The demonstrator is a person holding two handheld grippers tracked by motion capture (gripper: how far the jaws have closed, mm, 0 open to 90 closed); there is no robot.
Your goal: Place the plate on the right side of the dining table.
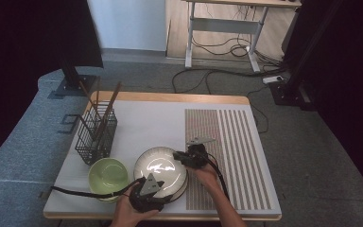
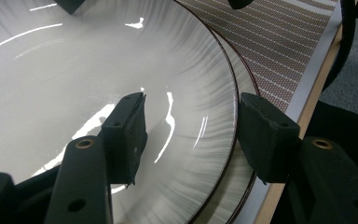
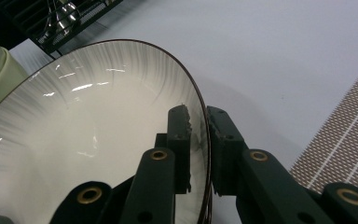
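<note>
Nearest the high camera, the left gripper [image 1: 147, 189] sat at the near edge of the plate [image 1: 160, 166], held in a hand that came in from the bottom of the view. In the left gripper view its jaws stood wide apart, one over the plate's [image 2: 98, 60] inner slope and the other outside the rim, with clear gaps on both sides, so it held nothing. That view also showed a second rim under the first, so there appeared to be two plates stacked, the lower plate [image 2: 242, 79] peeping out on the outer side.

The right gripper [image 1: 187, 158] was at the plate's far right rim. In its own view the jaws had closed down on the rim of the plate [image 3: 88, 116], one pad inside and one outside, gripping it.

The stack lay on the white surface [image 1: 146, 123], just left of the striped mat [image 1: 227, 156], with the green bowl [image 1: 108, 176] just beside it and the wire basket [image 1: 96, 132] of chopsticks behind that.

The step in hand looked like taking hold of the top plate from two sides, in order to lift it off the one below. The right side was gripped; the left was not. The next move would call for the left jaws to close on the top rim alone, without catching the lower plate, and then for an even lift with both hands so the glazed plate would not slip or tilt.
</note>
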